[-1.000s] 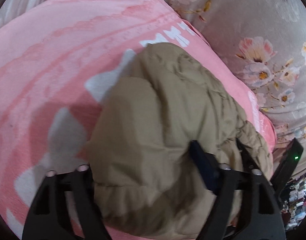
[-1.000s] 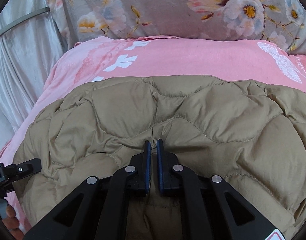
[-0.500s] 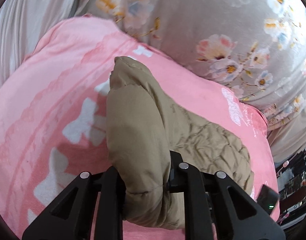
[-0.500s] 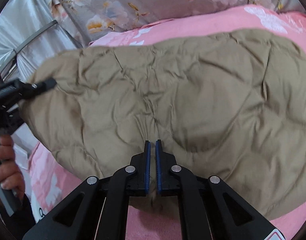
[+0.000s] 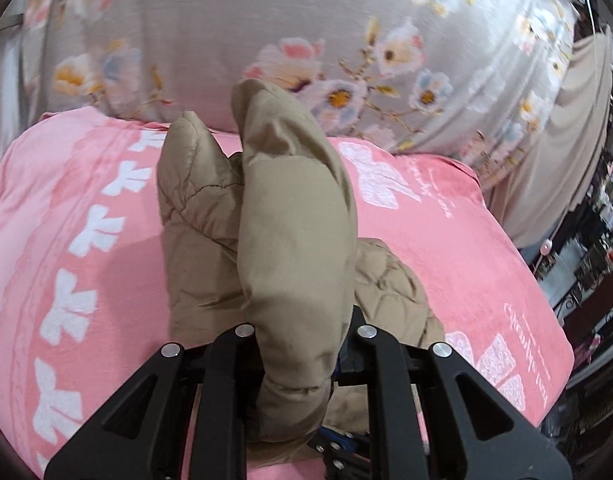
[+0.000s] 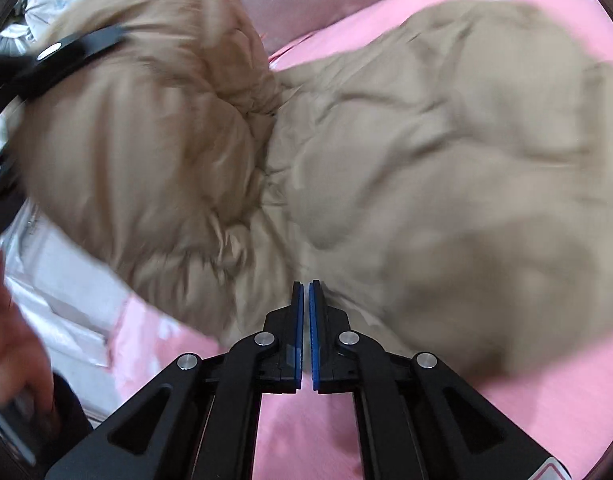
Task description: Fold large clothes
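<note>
A tan quilted puffer jacket [image 5: 290, 240] is held up over a pink blanket [image 5: 466, 240]. My left gripper [image 5: 302, 344] is shut on a thick fold of the jacket, which stands up between its fingers and hides the pads. In the right wrist view the jacket [image 6: 426, 152] spreads wide, partly lifted, blurred by motion. My right gripper [image 6: 306, 300] is shut on the jacket's near edge, its blue pads almost touching. The left gripper's black finger [image 6: 66, 56] shows at upper left, clamped on the raised fold.
A grey floral quilt [image 5: 306, 20] lies bunched behind the pink blanket. The bed's right edge drops to dark clutter [image 5: 586, 260]. A hand [image 6: 10, 340] and silver-white bedding [image 6: 58, 300] sit at the left of the right wrist view.
Both grippers have lifted the jacket higher. The left-held fold has swung up and toward the right-held part, so the jacket doubles over. The right view has tilted down toward the blanket.
</note>
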A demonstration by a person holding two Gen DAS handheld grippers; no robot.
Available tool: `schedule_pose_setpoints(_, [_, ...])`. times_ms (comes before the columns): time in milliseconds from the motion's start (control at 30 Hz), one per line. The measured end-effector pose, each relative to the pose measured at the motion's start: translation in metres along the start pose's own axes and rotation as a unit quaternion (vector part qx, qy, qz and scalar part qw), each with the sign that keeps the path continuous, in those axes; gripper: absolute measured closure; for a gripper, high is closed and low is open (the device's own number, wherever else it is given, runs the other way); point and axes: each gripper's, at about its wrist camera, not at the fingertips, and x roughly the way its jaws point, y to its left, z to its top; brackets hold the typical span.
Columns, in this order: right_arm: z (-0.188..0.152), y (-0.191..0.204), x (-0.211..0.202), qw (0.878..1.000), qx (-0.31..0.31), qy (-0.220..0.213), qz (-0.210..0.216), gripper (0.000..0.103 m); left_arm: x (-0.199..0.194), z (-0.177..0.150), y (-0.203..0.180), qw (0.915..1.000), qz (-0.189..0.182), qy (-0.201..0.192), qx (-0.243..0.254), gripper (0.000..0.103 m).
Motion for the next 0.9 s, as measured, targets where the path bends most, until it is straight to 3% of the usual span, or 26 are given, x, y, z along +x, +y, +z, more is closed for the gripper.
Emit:
schedule_pose_setpoints(200, [-0.016,-0.046,-0.069,0.994,0.028,-0.033,-0.102,0.101,0.044,-0.005,-0.051,0.9984,-0.022,0.043,0.028,0.088])
schedule_pose_setpoints(300, [-0.016,-0.068,-0.099,0.983,0.043,-0.054,-0.171,0.098,0.069,-0.013,-0.076,0.9965,-0.021,0.07,0.04,0.088])
schedule_pose_setpoints(433, [-0.014,-0.083,-0.127,0.971,0.049,-0.082,-0.219,0.095,0.099,-0.032,-0.101,0.9928,-0.019,0.105,0.054,0.088])
schedule_pose_setpoints(600, [-0.013,-0.093,-0.148,0.962,0.054,-0.101,-0.249,0.093,0.127,-0.06,-0.13,0.9874,0.001,0.133,0.086,0.088])
schedule_pose_setpoints(767, [0.001,-0.105,-0.162,0.961,0.054,-0.103,-0.253,0.093,0.135,-0.075,-0.147,0.9826,0.025,0.147,0.111,0.086])
schedule_pose_setpoints(867, [0.022,-0.099,-0.165,0.959,0.037,-0.112,-0.257,0.093,0.118,-0.072,-0.149,0.9813,0.021,0.16,0.105,0.073])
schedule_pose_setpoints(900, [0.028,-0.095,-0.169,0.959,0.029,-0.116,-0.258,0.093,0.105,-0.07,-0.151,0.9821,0.011,0.159,0.099,0.062])
